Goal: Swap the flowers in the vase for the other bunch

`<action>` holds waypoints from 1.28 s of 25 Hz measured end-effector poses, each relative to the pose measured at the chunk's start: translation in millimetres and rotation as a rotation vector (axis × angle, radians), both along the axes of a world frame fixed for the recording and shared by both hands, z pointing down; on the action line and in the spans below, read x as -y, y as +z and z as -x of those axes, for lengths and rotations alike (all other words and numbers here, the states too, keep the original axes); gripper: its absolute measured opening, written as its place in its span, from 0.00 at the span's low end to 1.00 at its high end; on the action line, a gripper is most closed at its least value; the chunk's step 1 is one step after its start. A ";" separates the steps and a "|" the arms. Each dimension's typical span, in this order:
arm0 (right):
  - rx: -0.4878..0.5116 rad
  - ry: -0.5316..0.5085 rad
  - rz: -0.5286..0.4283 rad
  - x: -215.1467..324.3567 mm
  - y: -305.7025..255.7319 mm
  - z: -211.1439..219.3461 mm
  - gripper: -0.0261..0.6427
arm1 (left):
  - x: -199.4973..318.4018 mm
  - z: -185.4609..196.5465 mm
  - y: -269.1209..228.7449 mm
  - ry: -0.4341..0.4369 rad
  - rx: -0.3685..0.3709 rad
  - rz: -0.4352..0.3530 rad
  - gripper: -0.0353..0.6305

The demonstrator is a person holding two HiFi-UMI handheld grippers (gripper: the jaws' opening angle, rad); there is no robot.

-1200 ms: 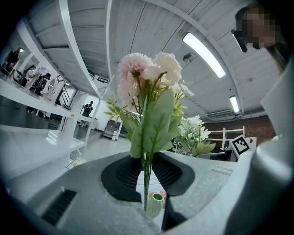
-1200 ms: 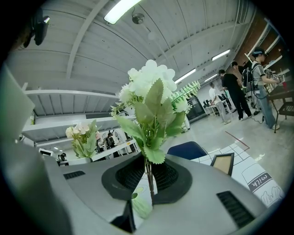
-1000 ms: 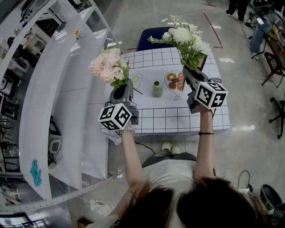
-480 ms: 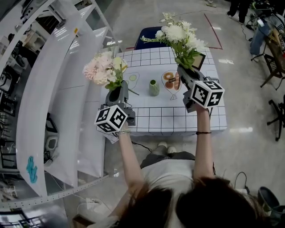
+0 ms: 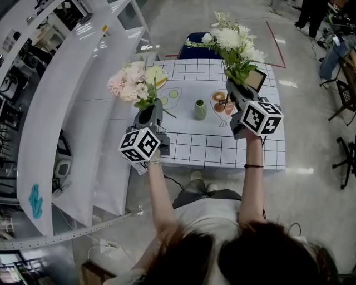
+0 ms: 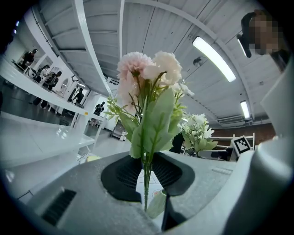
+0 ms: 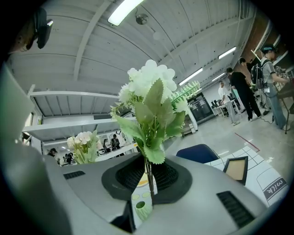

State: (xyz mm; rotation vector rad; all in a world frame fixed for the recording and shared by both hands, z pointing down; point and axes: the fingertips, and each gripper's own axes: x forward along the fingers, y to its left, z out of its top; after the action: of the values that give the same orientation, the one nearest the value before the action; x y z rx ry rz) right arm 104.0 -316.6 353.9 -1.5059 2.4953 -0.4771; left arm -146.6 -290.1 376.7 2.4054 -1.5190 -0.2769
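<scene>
Two bunches clamped, pink bunch (image 5: pixel 132 83), white bunch (image 5: pixel 233 47), "milk" lettering (image 7: pixel 274 187)

1 overhead, 2 level; common vase (image 5: pixel 199 109)

Green vase (image 5: pixel 199 109) open above, frame (image 5: pixel 258 79) at far right corner, white shelving (image 5: pixel 72 111) close along left

Before you stands a tabletop (image 5: pixel 222 147) under a white cloth ruled in black squares, with food drawings printed on it, one a plate of brown rounds (image 5: pixel 221 103). A small dark frame (image 5: pixel 257 79) stands tilted at its far right corner, and a blue chair (image 5: pixel 194 53) sits just behind the far edge. To your left run long curved white shelves (image 5: pixel 83 111). A red line (image 5: pixel 275 44) crosses the grey floor, where people (image 5: pixel 311 14) stand well beyond the tabletop.
</scene>
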 end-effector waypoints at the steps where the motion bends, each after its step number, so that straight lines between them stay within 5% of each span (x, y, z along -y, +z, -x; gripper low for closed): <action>1: 0.003 0.004 -0.001 1.9 -0.6 2.4 0.11 | 1.4 2.3 1.2 0.002 -0.003 0.005 0.16; 32: 0.035 0.010 -0.030 35.6 11.1 64.6 0.11 | 35.8 35.3 25.6 0.056 -0.031 0.065 0.16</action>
State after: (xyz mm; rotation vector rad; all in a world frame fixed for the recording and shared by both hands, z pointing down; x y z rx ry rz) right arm 39.4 -352.2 365.1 -1.4854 2.4557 -0.4588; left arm -182.0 -325.8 402.3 2.3777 -1.4230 -0.2481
